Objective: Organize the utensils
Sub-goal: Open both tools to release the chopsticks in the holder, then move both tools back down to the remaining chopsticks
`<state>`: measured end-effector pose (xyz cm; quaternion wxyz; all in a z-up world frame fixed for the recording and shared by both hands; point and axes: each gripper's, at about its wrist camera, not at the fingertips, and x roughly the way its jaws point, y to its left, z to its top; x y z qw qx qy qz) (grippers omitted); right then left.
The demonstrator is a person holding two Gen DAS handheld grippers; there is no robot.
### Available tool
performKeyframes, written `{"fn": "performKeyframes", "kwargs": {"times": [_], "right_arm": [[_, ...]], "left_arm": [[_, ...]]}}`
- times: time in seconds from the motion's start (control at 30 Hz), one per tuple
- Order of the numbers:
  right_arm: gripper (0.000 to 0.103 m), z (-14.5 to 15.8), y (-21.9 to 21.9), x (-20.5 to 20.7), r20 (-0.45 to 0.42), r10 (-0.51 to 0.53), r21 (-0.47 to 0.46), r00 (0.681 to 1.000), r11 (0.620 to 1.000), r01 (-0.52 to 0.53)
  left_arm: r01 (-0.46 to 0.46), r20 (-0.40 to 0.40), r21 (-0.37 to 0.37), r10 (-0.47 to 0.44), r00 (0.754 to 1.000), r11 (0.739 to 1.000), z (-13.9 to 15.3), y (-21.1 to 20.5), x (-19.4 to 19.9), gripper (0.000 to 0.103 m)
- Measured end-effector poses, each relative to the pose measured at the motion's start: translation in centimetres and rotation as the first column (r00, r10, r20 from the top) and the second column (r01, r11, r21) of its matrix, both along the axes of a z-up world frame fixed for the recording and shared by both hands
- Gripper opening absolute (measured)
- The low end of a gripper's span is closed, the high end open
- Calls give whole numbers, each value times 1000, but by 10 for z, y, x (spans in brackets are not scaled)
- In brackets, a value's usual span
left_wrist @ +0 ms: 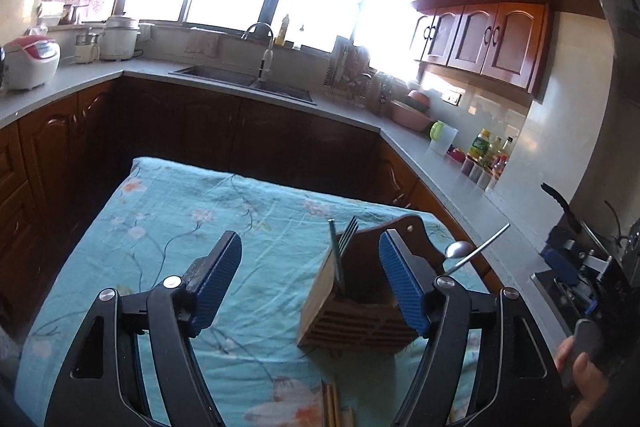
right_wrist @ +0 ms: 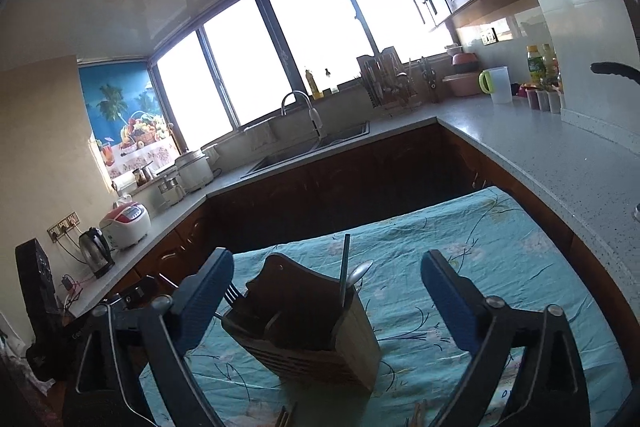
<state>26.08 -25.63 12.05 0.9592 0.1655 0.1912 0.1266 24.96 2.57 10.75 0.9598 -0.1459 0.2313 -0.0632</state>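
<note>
A wooden utensil holder (left_wrist: pixel 352 311) stands on a table under a teal flowered cloth (left_wrist: pixel 168 227). A fork (left_wrist: pixel 347 231) and a dark thin rod (left_wrist: pixel 333 243) stick up from it. A spoon (left_wrist: pixel 460 249) shows behind its right side. My left gripper (left_wrist: pixel 312 269) is open, with nothing between its fingers; its right finger (left_wrist: pixel 402 283) overlaps the holder in this view. In the right wrist view the holder (right_wrist: pixel 316 343) sits low between the wide-open fingers of my right gripper (right_wrist: pixel 326 293), untouched. The spoon (right_wrist: pixel 360 273), the rod (right_wrist: pixel 345 263) and the fork (right_wrist: pixel 232 294) rise from it.
Wooden chopsticks (left_wrist: pixel 332 405) lie on the cloth at the near edge. A hand (left_wrist: pixel 580 371) holds the right gripper (left_wrist: pixel 568 263) at the far right. A grey counter (right_wrist: pixel 540 155) with sink (right_wrist: pixel 312 147), dish rack, jug, bottles and cookers wraps around the table.
</note>
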Motion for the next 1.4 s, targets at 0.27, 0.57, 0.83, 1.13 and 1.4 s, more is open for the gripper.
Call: {"fn": "performKeyframes", "kwargs": {"times": [0.27, 0.57, 0.83, 1.13, 1.4], "right_arm": [[100, -12, -26, -49, -9, -63, 25, 998, 998, 63], [100, -58, -49, -96, -124, -125, 29, 984, 991, 129], [100, -96, -55, -126, -202, -145, 22, 969, 988, 152], [100, -113, -54, -135, -250, -139, 5, 958, 989, 144], [100, -112, -50, -123, -267, -129, -19, 955, 991, 129]], "left_arm": [[4, -47, -37, -6, 999, 999, -20, 10, -43, 76], [70, -114, -12, -71, 991, 997, -55, -11, -87, 76], [139, -155, 15, -135, 979, 990, -82, -33, -111, 76], [204, -187, 50, -191, 963, 978, -90, -56, -112, 76], [290, -271, 69, -262, 926, 955, -103, -80, -91, 52]]}}
